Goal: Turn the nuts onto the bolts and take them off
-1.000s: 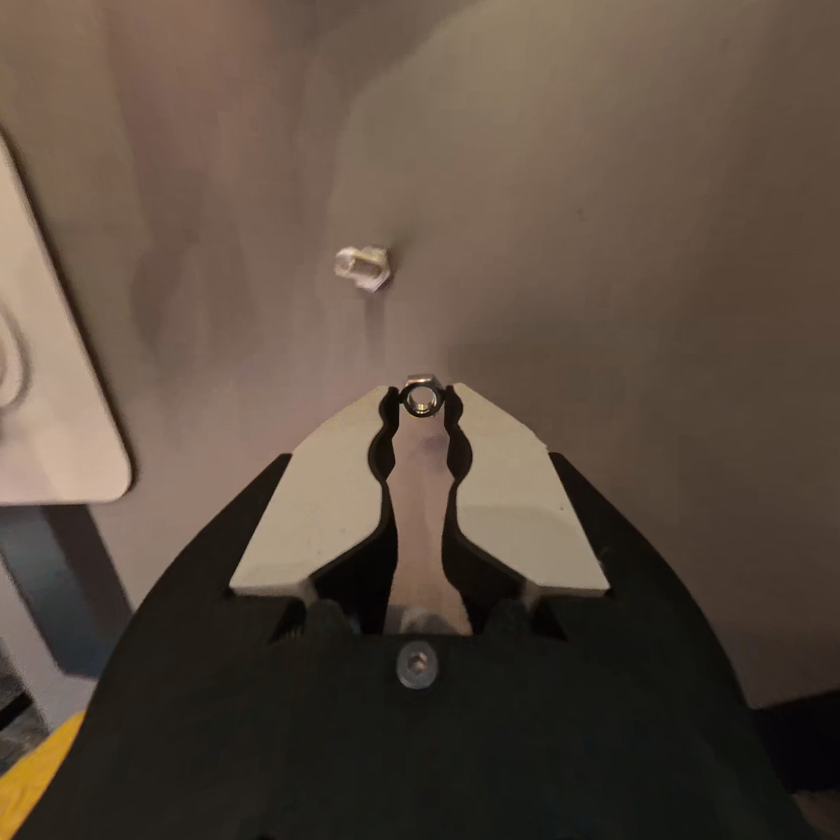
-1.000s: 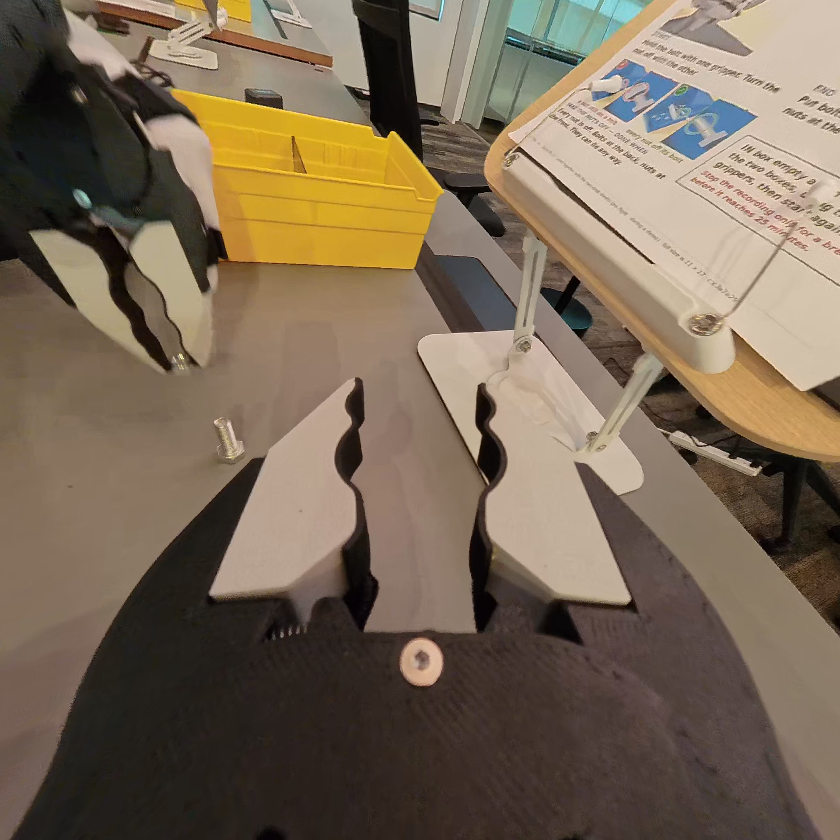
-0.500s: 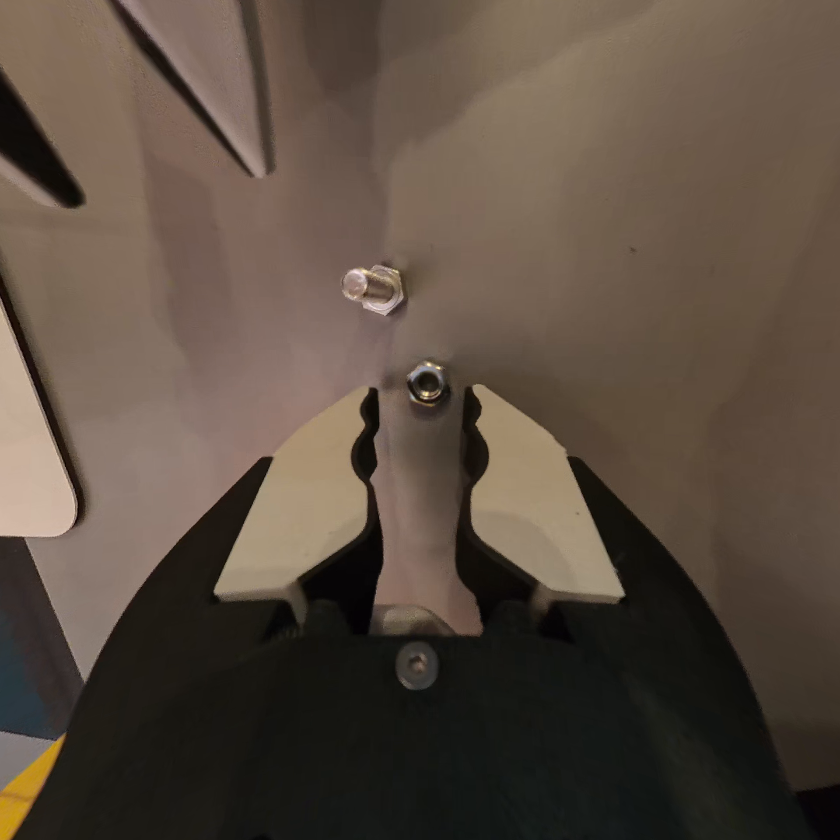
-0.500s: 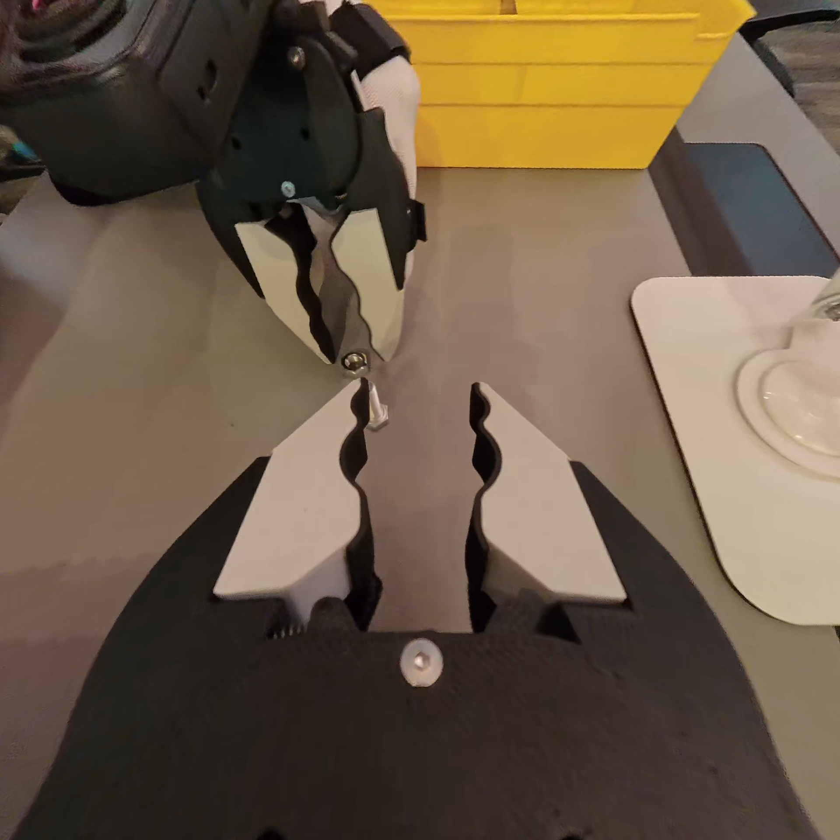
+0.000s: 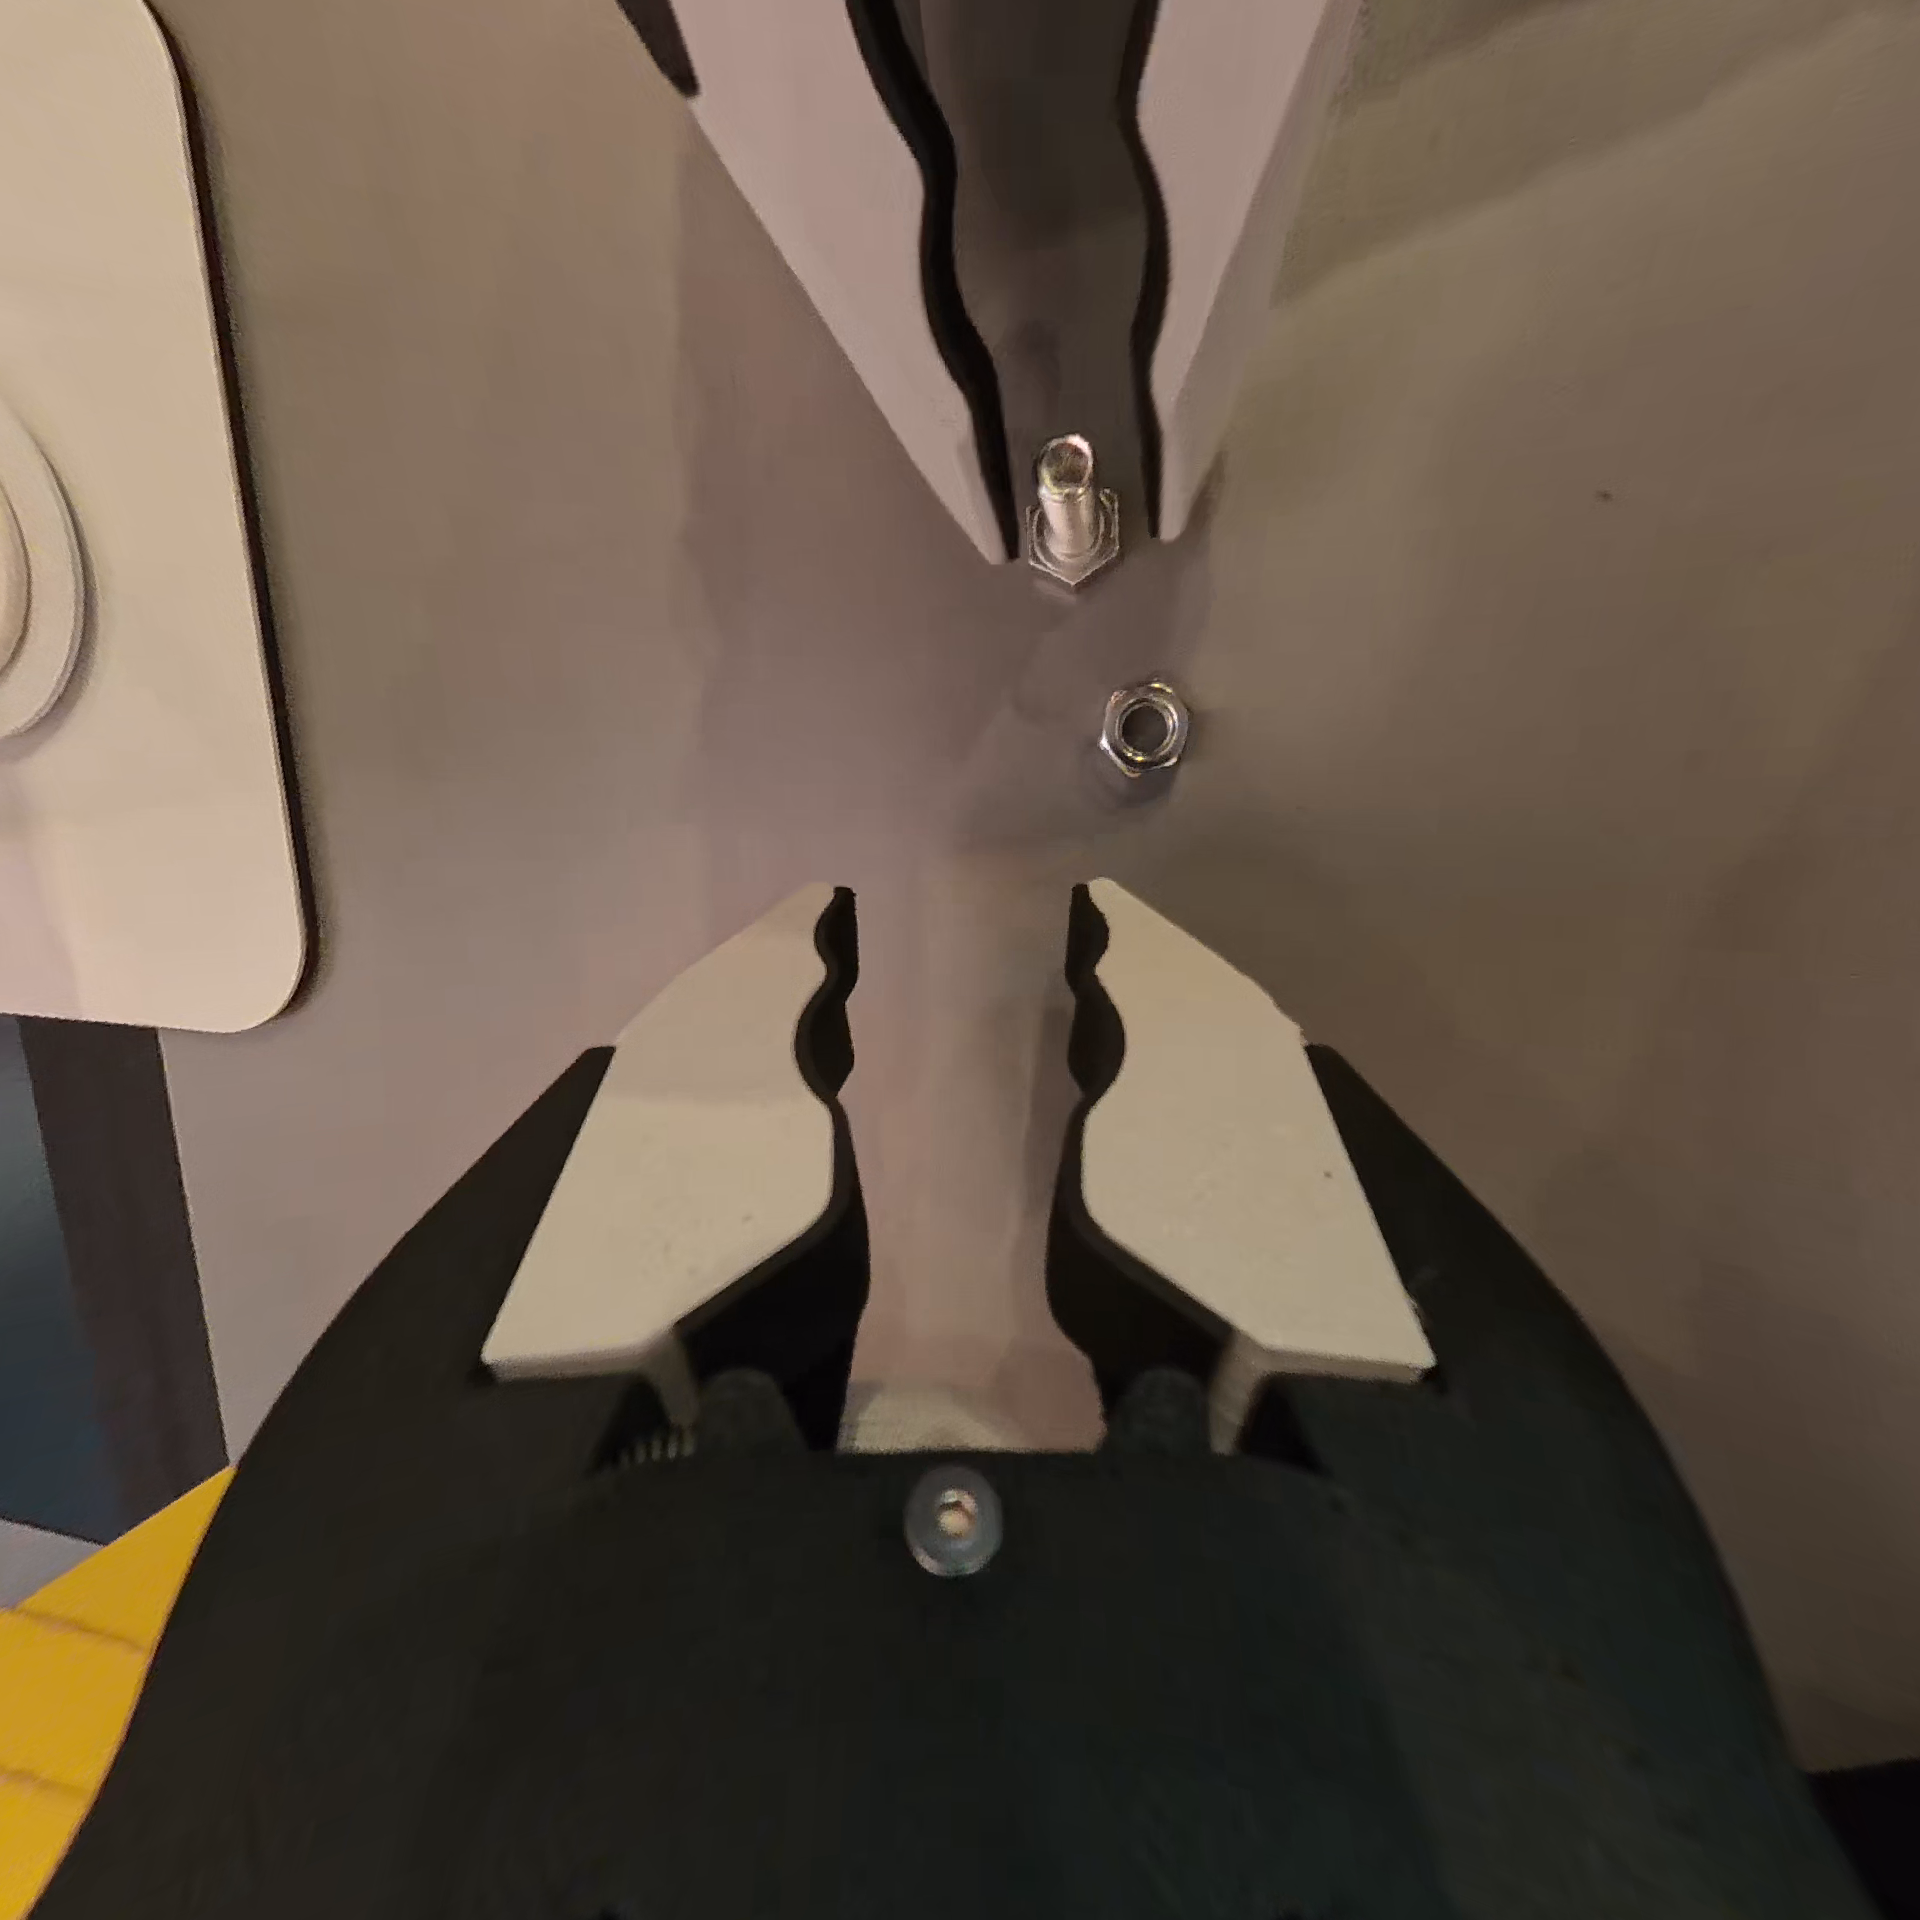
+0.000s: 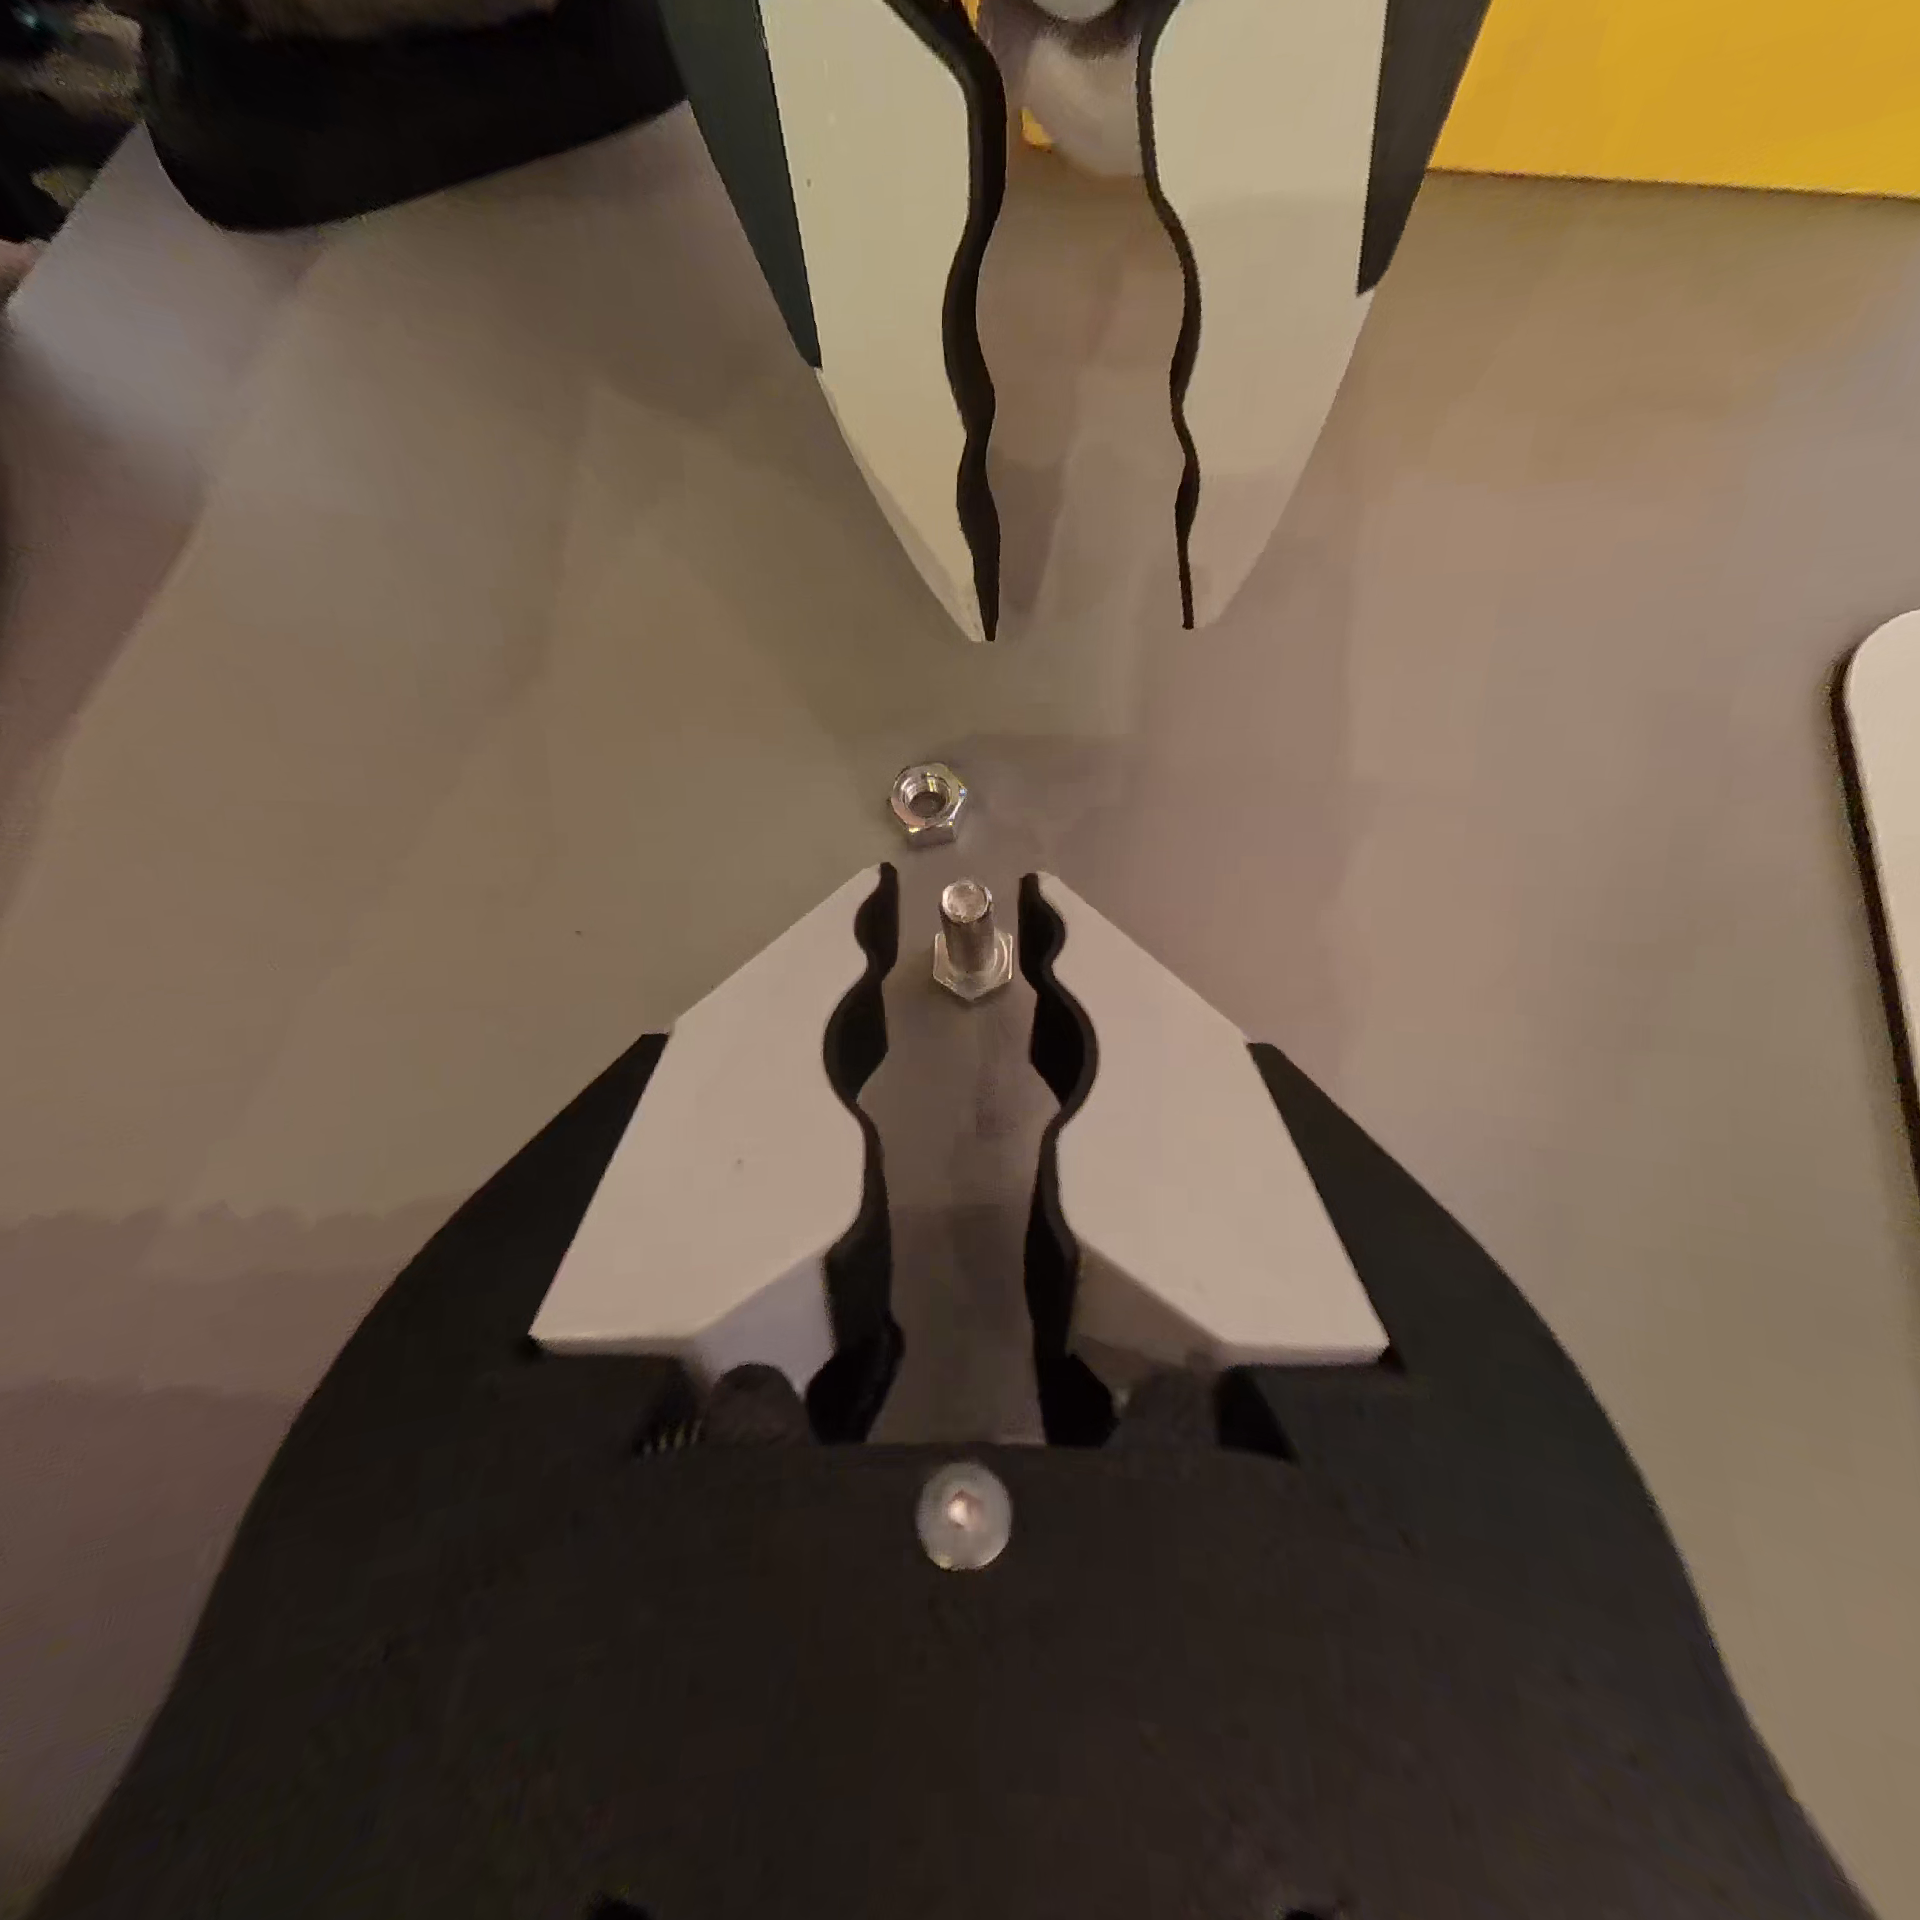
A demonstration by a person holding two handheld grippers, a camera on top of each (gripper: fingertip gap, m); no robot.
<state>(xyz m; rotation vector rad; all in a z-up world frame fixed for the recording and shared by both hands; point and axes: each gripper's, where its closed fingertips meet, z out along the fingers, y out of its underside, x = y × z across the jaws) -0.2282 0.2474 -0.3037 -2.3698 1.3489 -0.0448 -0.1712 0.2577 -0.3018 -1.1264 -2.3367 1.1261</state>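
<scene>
While straddling the upright hex bolt (image 6: 971,945) with right gripper (image 6: 954,883) jaws agape and left gripper (image 5: 961,894) gaping empty, risks toppling it against the loose nut (image 6: 928,802).

The nut (image 5: 1144,730) and the bolt (image 5: 1070,511) are bright, polished metal that catches the light, and they rest on a bench (image 5: 1558,727) of smooth, matt grey laminate. Each set of tongs — left (image 5: 962,888) and right (image 6: 954,878) — has matt, off-white plastic fingers (image 5: 707,1164) with faintly grainy faces, mounted in rough, finely ribbed black plastic — a shiny metal screw (image 6: 963,1527) sits in the body. The bin (image 6: 1662,94) is smooth yellow plastic.
</scene>
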